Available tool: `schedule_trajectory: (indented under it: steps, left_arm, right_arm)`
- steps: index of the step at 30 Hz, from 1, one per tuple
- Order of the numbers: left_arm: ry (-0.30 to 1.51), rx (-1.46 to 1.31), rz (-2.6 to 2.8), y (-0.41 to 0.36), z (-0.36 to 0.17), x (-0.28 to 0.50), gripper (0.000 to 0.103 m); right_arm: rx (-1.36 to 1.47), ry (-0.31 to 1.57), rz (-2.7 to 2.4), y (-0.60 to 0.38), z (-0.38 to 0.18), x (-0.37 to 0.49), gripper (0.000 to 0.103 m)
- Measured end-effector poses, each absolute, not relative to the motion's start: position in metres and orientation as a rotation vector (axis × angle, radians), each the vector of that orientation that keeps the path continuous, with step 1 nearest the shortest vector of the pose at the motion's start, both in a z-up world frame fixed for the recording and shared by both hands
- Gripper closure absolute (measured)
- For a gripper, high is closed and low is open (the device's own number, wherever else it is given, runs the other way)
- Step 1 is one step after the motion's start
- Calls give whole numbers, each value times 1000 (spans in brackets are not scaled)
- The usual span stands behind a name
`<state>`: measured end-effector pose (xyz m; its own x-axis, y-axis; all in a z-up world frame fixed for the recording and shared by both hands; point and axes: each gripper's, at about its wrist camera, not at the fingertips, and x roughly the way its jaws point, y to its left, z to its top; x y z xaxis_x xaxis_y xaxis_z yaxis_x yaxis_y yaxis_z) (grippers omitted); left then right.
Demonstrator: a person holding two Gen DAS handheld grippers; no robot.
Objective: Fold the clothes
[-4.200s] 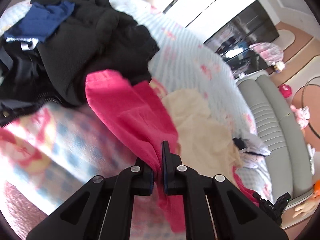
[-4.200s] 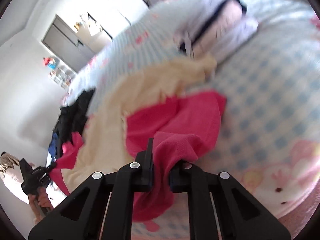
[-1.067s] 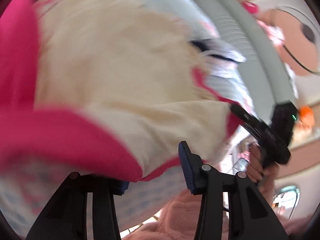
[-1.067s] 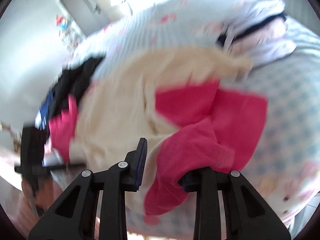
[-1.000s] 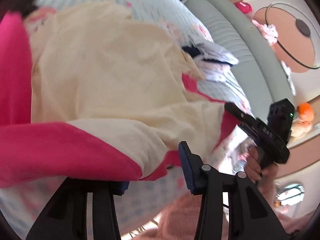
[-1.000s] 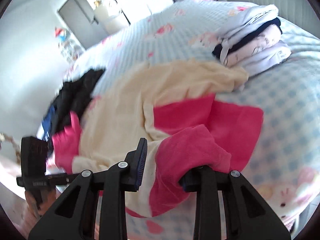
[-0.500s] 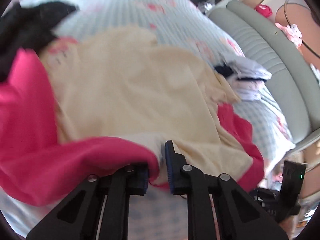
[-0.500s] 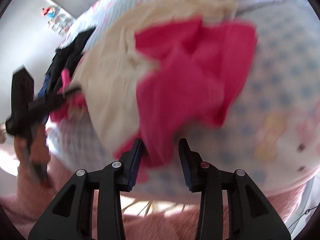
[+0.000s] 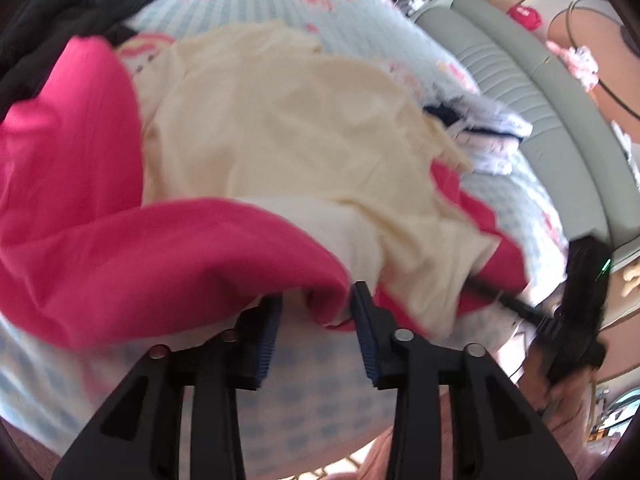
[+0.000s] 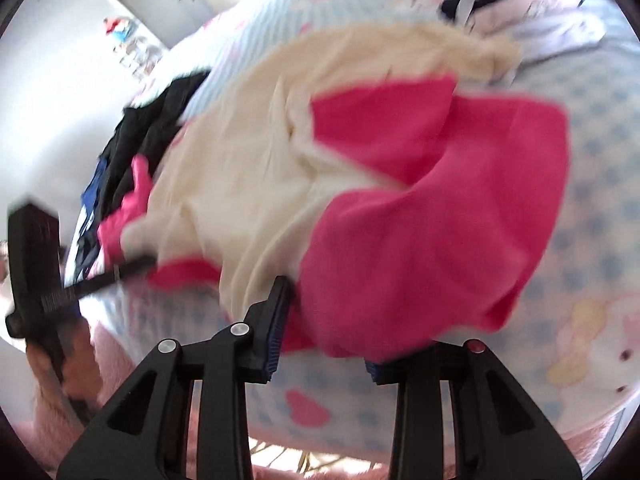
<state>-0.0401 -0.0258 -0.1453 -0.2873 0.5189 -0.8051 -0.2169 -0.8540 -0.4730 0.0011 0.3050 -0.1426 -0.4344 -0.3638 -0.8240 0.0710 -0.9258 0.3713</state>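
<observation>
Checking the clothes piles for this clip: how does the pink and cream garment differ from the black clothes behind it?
The pink and cream garment lies spread out near both tools, while the black clothes sit in a crumpled heap farther off. The garment is bright and two-coloured; the heap is dark, with blue fabric in it. Both lie unfolded on the bed.

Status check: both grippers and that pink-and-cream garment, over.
Left gripper open, pink sleeve draped between its fingers. Right gripper open under pink fabric. Pink-and-cream garment spread on the bed, unfolded. Black clothes pile beside it.
</observation>
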Motion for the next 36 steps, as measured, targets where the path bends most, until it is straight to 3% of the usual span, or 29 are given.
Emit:
schedule_trajectory:
  steps: [6, 7, 8, 11, 18, 27, 28, 29, 31, 33, 34, 35, 36]
  left_arm:
    - [-340, -1582, 2079, -18, -162, -29, 67]
    - [-328, -1559, 2095, -14, -158, -26, 70]
    - [-315, -1535, 2111, -10, -153, -24, 81]
    - [-292, -1427, 2226, -4, -127, -24, 89]
    - [-400, -1357, 2343, -25, -100, -60, 89]
    - [-545, -1396, 2272, -66, -127, -40, 87]
    - [-567, -1381, 2260, -71, -128, -37, 82]
    - [-586, -1386, 2220, -73, -132, -39, 62]
    - [-644, -1404, 2110, -76, -144, -46, 38]
    - [-714, -1439, 2087, -75, -157, -56, 40]
    - [-701, -1445, 2090, -70, -158, -59, 49]
    - [-686, -1450, 2093, -65, -158, -62, 67]
    - [-671, -1456, 2097, -59, -158, -65, 72]
  right_arm:
    - [1491, -470, -2535, 318, -132, 4, 70]
    - [1478, -476, -2547, 317, -129, 7, 70]
    - [1458, -474, -2560, 315, -124, 10, 70]
    - [1383, -417, -2622, 316, -106, 16, 70]
    - [1396, -484, -2525, 331, -96, 18, 70]
    - [1480, -328, -2339, 301, -120, 40, 65]
    - [1507, -320, -2310, 299, -125, 38, 63]
    - [1554, -302, -2258, 295, -134, 35, 60]
    - [1645, -264, -2152, 288, -151, 28, 31]
    - [1642, -286, -2137, 287, -154, 23, 26]
    - [1627, -305, -2143, 287, -153, 22, 30]
    - [1612, -325, -2149, 288, -152, 20, 34]
    - [1597, -344, -2154, 288, -151, 18, 39]
